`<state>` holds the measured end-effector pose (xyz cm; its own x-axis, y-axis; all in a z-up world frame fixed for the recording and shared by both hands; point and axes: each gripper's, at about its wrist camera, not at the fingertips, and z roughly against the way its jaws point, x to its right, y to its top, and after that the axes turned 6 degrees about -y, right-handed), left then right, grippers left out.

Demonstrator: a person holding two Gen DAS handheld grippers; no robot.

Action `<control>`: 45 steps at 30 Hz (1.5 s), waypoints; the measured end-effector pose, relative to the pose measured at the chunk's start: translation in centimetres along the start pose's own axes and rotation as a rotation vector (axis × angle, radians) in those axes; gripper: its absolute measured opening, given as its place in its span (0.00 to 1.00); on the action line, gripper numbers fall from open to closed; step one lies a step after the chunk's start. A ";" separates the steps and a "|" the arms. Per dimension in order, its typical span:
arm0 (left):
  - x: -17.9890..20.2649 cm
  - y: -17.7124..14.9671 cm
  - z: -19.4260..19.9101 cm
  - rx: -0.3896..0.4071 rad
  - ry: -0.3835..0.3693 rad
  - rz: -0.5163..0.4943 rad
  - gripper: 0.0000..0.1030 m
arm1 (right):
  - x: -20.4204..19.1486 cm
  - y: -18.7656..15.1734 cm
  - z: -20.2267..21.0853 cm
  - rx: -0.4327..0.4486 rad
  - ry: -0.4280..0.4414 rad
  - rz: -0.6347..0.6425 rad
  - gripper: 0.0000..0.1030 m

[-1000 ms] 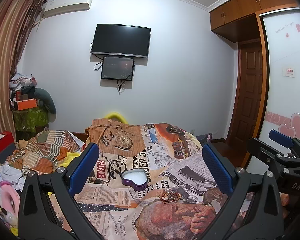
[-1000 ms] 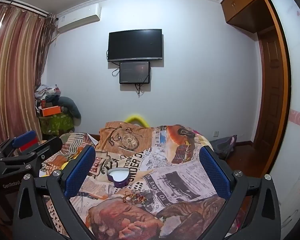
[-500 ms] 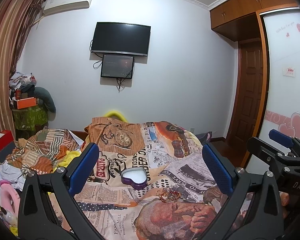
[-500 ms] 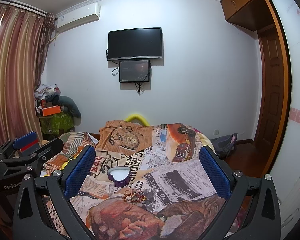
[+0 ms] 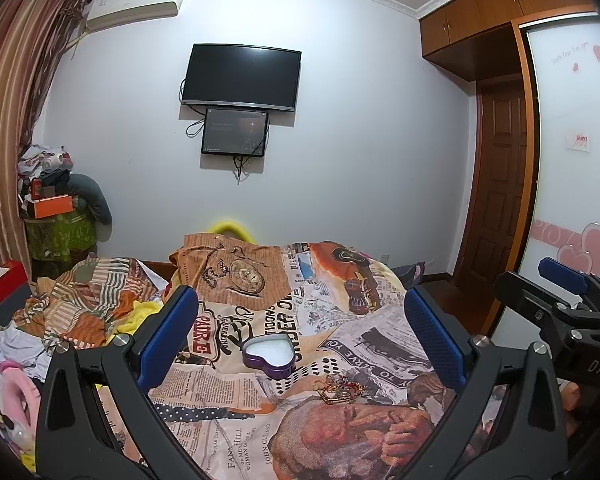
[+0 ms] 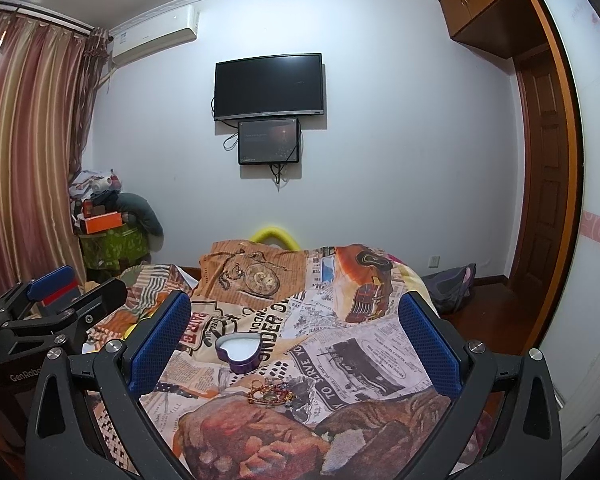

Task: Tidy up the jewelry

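Note:
A purple heart-shaped box (image 5: pixel 269 356) with a white inside lies open on the printed bedspread; it also shows in the right wrist view (image 6: pixel 239 351). A small tangle of gold and red jewelry (image 5: pixel 339 387) lies just in front of it, also in the right wrist view (image 6: pixel 272 393). My left gripper (image 5: pixel 300 332) is open and empty, held above the bed short of both. My right gripper (image 6: pixel 294 332) is open and empty too, at about the same distance. Each gripper shows at the edge of the other's view.
The bed is covered by a newspaper-print bedspread (image 5: pixel 340 344). Crumpled striped cloth (image 5: pixel 84 300) and a pink item (image 5: pixel 16 384) lie at the left. A TV (image 5: pixel 241 77) hangs on the far wall. A wooden door (image 5: pixel 500 184) and wardrobe stand at the right.
Both views have tilted slightly, so the box and jewelry sit a touch lower in frame. Nothing on the bed has moved and both grippers stay open.

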<state>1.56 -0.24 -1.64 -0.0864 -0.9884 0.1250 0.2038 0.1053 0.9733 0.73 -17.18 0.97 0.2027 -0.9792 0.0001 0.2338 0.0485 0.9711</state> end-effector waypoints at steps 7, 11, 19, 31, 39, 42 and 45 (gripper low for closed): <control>0.1 0.0 0.0 -0.002 0.000 -0.001 1.00 | 0.1 0.1 0.0 0.000 0.000 0.000 1.00; 0.2 0.0 -0.1 -0.003 0.000 -0.004 1.00 | 0.1 0.2 0.0 -0.001 0.000 0.000 1.00; 0.2 0.0 -0.2 -0.005 0.000 -0.004 1.00 | 0.1 0.2 0.0 -0.002 0.000 -0.001 1.00; -0.1 -0.4 -1.0 -0.019 0.004 0.001 1.00 | 0.1 0.0 -0.7 -0.022 0.001 -0.002 1.00; -1.6 -1.2 -3.9 -0.086 0.037 0.016 1.00 | 0.4 -1.0 -3.0 -0.080 -0.018 0.009 1.00; -2.3 -2.2 -6.0 -0.148 0.060 0.022 1.00 | 0.8 -2.0 -4.6 -0.124 -0.033 0.016 1.00; -3.1 -3.5 -8.2 -0.223 0.075 0.031 1.00 | 1.3 -3.4 -6.6 -0.184 -0.047 0.026 1.00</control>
<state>9.07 1.51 -7.01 -0.0062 -0.9913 0.1313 0.4163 0.1168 0.9017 6.49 -17.32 -3.94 0.1672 -0.9851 0.0402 0.3995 0.1049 0.9107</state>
